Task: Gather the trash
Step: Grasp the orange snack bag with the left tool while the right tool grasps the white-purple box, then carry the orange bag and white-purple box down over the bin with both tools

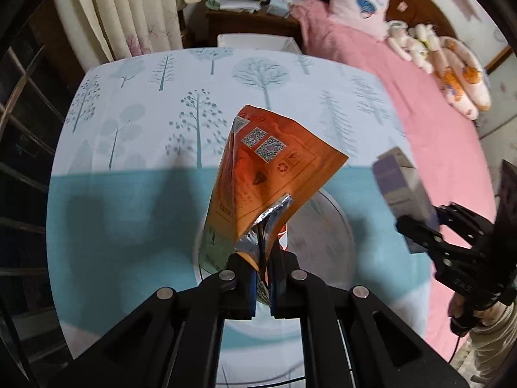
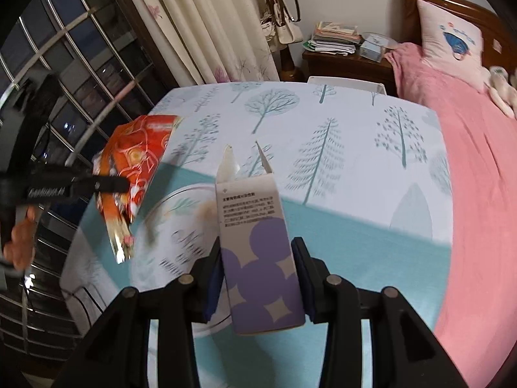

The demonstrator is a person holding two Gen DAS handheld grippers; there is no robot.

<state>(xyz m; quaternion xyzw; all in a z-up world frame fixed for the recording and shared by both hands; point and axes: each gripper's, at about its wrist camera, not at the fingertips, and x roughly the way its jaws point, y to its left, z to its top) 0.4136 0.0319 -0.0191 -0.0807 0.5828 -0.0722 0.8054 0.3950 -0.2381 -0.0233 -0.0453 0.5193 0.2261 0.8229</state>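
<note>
Orange foil fills my left view: the left gripper [image 1: 263, 278] has its jaws clenched on the crumpled silver-lined end of an orange snack bag [image 1: 268, 174], which hangs in the air above the surface [image 1: 129, 213]. From the right camera I see the same bag [image 2: 135, 174] held off to the left. My right gripper [image 2: 260, 278] has its jaws grasping a purple-and-white carton [image 2: 258, 252], top flaps open, pads pressing both sides; it too is lifted clear of the tree-print cloth [image 2: 355, 148]. Beneath both items lies a round white plate [image 2: 181, 226] with dark lettering. In the left view the right gripper [image 1: 420, 226] shows at the right edge, blurred, with the carton [image 1: 400, 181]. A pink bed [image 1: 404, 97] runs alongside.
</note>
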